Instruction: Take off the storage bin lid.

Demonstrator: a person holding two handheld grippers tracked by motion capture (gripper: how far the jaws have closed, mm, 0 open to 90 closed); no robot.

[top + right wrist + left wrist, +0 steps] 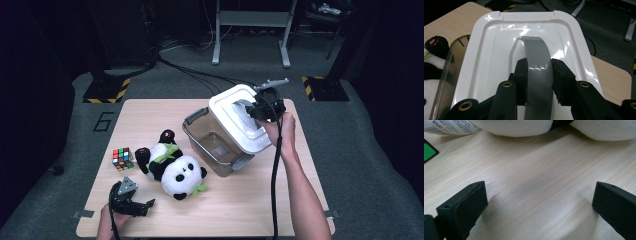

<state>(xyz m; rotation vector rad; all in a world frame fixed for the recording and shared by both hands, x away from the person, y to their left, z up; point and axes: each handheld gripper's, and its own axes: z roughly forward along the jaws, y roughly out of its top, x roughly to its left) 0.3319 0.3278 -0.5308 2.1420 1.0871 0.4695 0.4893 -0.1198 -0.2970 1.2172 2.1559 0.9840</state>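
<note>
A clear plastic box (215,142) stands on the table, right of centre. Its white lid (240,117) is tilted, raised off the box toward the right. My right gripper (257,110) is shut on the lid's grey handle (537,62), one pad on each side of it. A stuffed panda (172,167) lies on its back left of the box; its white fur (519,127) fills the top of the left gripper view. My left gripper (137,202) rests open near the table's front edge, just before the panda, with bare wood between its jaws.
A colour cube (123,158) sits left of the panda; its green face (428,151) edges the left gripper view. The wooden table (240,205) has free room at the front right. Stand legs and cables lie on the floor beyond the table.
</note>
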